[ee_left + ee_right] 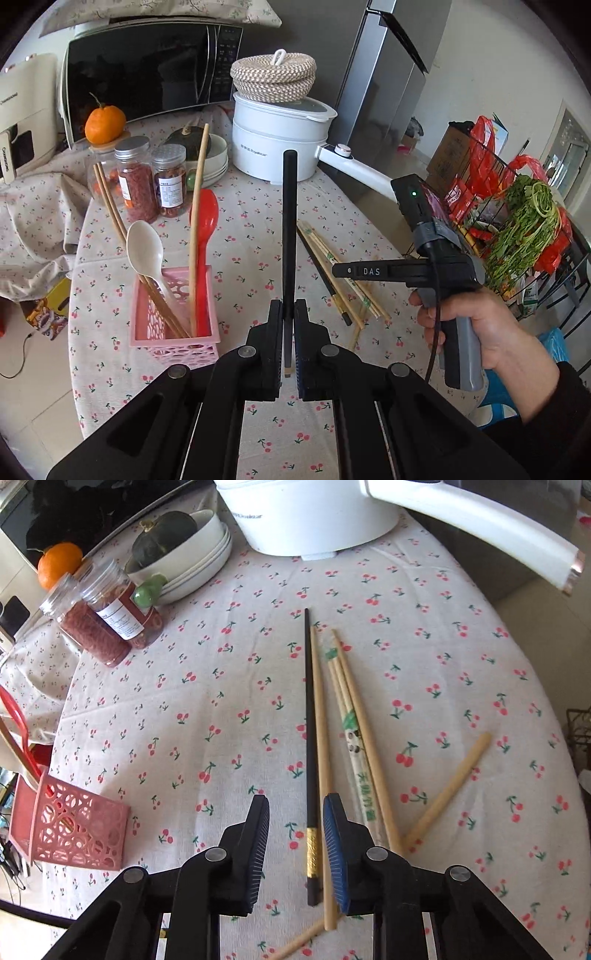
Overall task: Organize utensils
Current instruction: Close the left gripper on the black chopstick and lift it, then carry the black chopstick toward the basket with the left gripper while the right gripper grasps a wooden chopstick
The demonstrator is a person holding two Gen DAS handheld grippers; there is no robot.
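Cherry-printed cloth (207, 686) covers the rounded table, and on it lies a black chopstick (311, 753) with a gold band near its thick end. In the right wrist view its long axis runs straight away from the camera, the banded end nearest and the thin tip pointing toward the white electric pot (314, 520). The right gripper (295, 849) straddles that banded end with its jaws partly apart; the pads do not press on the stick. A pale wooden chopstick (321, 738) lies touching the black one on its right, and more pale chopsticks (354, 720) fan out beyond it, one of them (448, 788) crossing at an angle toward the table's right edge.

The left gripper (289, 332) is clamped shut on another black chopstick (289, 221), held above the table, its long axis running straight away from the camera.

Left of it stands the pink slotted holder (173, 325), near the table's left edge, holding a white spoon (146, 251), a red spoon (203, 240) and brown chopsticks (110, 206) leaning out of it.

Bare cloth lies open between the holder and the loose chopsticks. Two spice jars (151, 177), stacked bowls (192, 561) with a dark squash, and an orange (104, 123) crowd the far left; the pot's long handle (480, 528) reaches over the far right edge. A hand (480, 325) grips the right gripper's handle beside a wire basket (517, 221) of greens.
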